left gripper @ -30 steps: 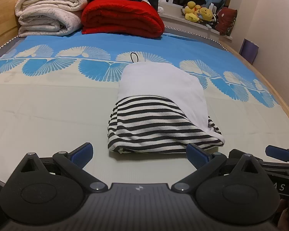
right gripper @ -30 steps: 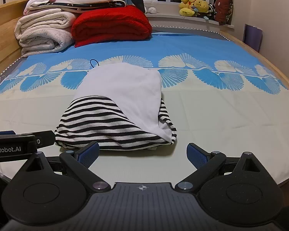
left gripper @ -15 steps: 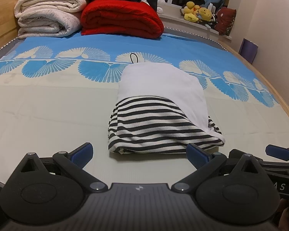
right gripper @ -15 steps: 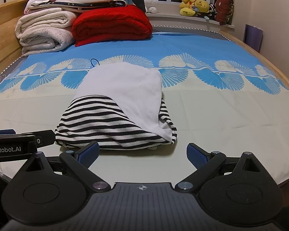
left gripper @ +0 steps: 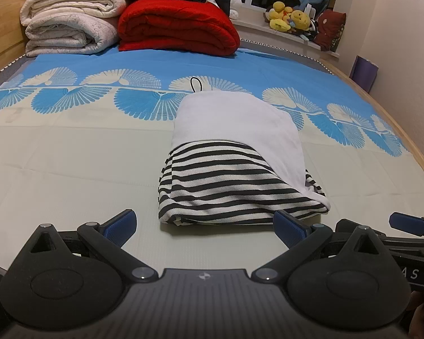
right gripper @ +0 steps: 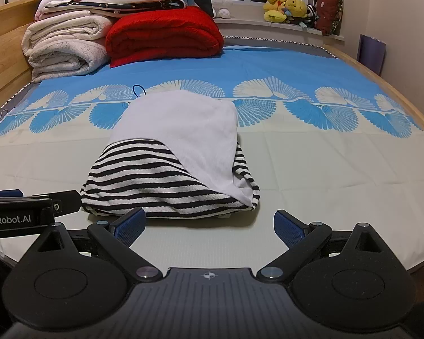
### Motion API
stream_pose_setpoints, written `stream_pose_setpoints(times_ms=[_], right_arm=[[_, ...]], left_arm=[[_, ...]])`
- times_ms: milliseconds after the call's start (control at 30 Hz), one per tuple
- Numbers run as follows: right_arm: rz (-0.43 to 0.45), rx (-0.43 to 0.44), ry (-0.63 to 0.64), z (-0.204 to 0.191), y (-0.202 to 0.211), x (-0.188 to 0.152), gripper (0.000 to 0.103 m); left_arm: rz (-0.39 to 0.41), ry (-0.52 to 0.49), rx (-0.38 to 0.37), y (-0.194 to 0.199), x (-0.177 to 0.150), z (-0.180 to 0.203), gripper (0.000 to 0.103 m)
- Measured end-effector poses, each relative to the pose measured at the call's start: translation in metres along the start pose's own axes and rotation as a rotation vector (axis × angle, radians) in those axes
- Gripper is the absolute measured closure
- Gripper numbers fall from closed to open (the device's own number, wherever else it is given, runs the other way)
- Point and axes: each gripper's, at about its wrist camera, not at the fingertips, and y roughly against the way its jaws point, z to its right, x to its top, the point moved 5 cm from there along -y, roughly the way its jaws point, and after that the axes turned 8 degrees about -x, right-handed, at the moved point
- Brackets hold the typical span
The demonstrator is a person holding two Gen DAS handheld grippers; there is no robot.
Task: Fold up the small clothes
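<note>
A small garment (left gripper: 234,163) lies folded into a compact bundle on the bed, its black-and-white striped part nearest me and a white panel across the top and right. The same garment (right gripper: 172,166) sits left of centre in the right wrist view. A thin black loop (left gripper: 195,84) sticks out at its far edge. My left gripper (left gripper: 205,224) is open just short of the bundle's near edge, nothing between its blue pads. My right gripper (right gripper: 209,224) is open too, beside the left one, its left pad close to the striped edge.
The bed sheet (left gripper: 70,175) is cream near me with a blue fan pattern farther back. Folded white blankets (left gripper: 67,25) and a red blanket (left gripper: 178,25) are stacked at the headboard end. Plush toys (right gripper: 285,8) sit on the window ledge. The wooden bed rim (right gripper: 404,104) runs along the right.
Both grippers have stayed open and almost still; the view has shifted only slightly. The garment has not moved.
</note>
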Motion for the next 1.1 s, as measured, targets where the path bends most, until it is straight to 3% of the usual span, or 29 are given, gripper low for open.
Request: stream_pose_setpoints(times_ms=[1100], right_arm=[[-0.015,0.013,0.01,0.0049,-0.004,-0.0069,0.006]], left_arm=[[0.002,-0.006,0.001,-0.0012,-0.003,-0.0022,0.0]])
